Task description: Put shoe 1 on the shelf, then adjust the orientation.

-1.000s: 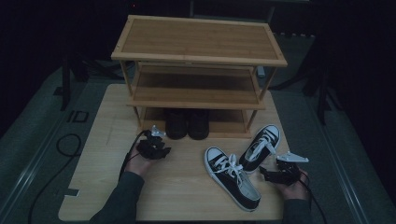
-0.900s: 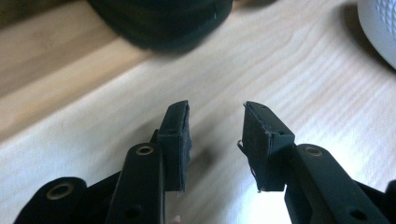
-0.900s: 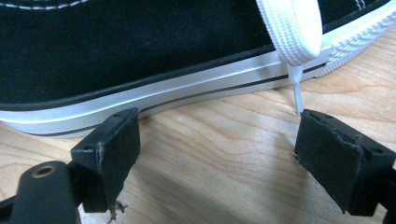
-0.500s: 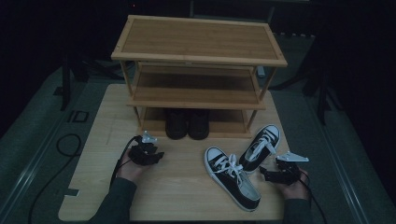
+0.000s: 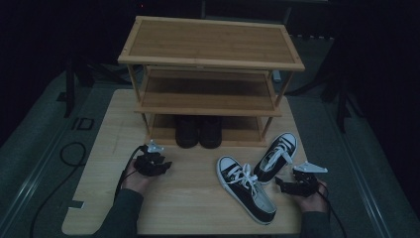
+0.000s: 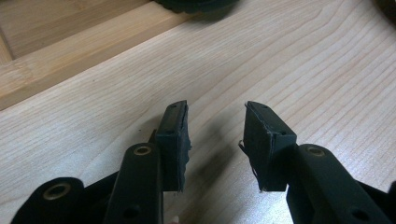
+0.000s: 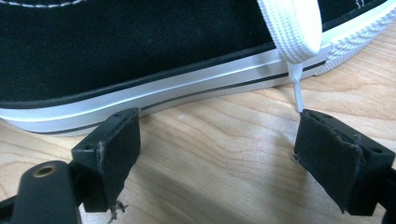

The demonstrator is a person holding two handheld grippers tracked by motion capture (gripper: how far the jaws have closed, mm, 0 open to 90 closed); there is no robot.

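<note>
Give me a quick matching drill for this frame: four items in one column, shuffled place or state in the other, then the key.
Column 1:
1. dark shoes
2. nearer sneaker
3. left gripper
4. right gripper

Column 2:
A. open, over bare table, nothing between the jaws
B. on the rack's bottom shelf
C. open, jaws facing a sneaker's sole edge
D. lying on the table, white laces loose

Pairs: 1-B, 2-D, 3-A, 4-C
</note>
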